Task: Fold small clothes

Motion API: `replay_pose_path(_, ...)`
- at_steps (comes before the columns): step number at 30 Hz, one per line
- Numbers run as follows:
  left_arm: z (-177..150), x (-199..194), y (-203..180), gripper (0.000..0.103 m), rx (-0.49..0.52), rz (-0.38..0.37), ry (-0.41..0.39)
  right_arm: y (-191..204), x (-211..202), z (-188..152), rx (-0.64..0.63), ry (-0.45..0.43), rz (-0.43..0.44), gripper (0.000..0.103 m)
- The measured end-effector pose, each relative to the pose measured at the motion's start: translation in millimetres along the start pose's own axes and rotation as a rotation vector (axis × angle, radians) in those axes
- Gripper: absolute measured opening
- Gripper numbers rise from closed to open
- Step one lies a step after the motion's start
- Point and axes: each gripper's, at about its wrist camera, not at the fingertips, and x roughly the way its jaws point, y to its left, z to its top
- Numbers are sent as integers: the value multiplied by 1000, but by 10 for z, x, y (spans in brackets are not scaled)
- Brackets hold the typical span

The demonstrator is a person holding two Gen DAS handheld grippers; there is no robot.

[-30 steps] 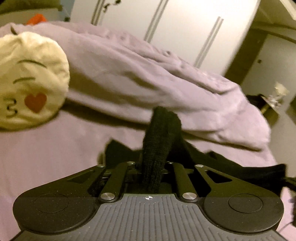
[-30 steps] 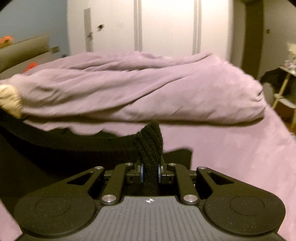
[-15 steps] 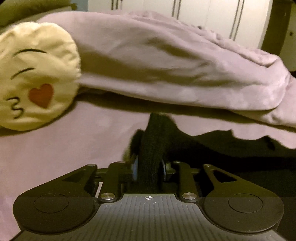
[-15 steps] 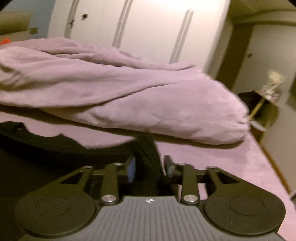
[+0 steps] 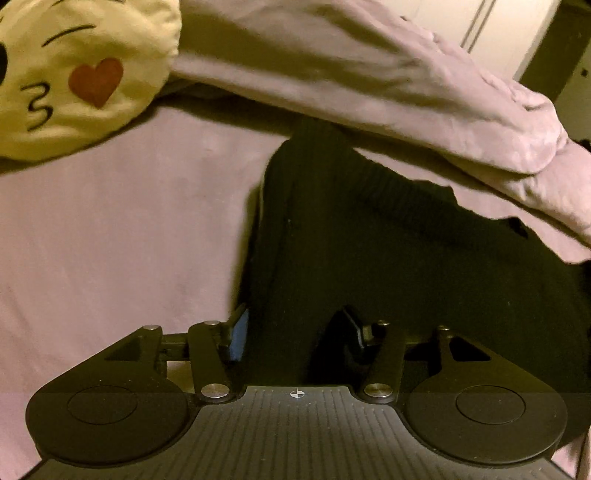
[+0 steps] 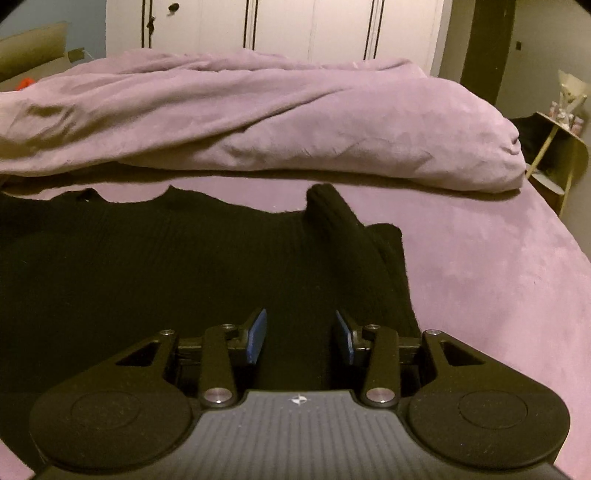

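Note:
A black ribbed knit garment (image 5: 388, 240) lies spread on the purple bed sheet (image 5: 110, 229). My left gripper (image 5: 295, 332) is open over its left edge, with black cloth lying between the parted blue pads (image 5: 239, 332). In the right wrist view the same garment (image 6: 166, 266) lies flat, with a raised ridge of cloth (image 6: 332, 214) at its right edge. My right gripper (image 6: 300, 338) is open just above that side, its blue pads (image 6: 256, 336) parted and holding nothing.
A bunched purple duvet (image 6: 258, 118) lies along the far side of the bed, close behind the garment. A yellow kissing-face cushion (image 5: 74, 74) sits at the left. White wardrobe doors (image 6: 295, 29) and a small side table (image 6: 561, 129) stand beyond the bed.
Both grippers were shut on bunched black cloth; they lowered it onto the bed and opened. The garment now lies flat on the sheet.

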Motion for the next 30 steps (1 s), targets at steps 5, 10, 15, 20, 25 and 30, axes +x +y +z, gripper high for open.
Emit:
replay_pose_path(5, 73, 30, -15, 53, -22, 11, -21, -73, 60, 128, 36, -24, -53, 41)
replay_pose_path(10, 172, 107, -44, 50, -27, 23, -32, -83, 209, 299, 35, -39, -115, 45)
replay_pose_path(15, 250, 201, -100, 42, -1, 39, -38, -39, 353, 411, -22, -20, -119, 48)
replay_pose_path(20, 290, 244, -235, 27, 78, 73, -51, -24, 552, 458, -36, 36, -115, 14)
replay_pose_path(25, 316, 167, -236, 15, 100, 84, -107, 12, 496, 560, -92, -30, -148, 7)
replay_pose_path(30, 422, 28, -212, 11, 56, 112, -218, -3, 434, 713, -64, -121, -207, 7)
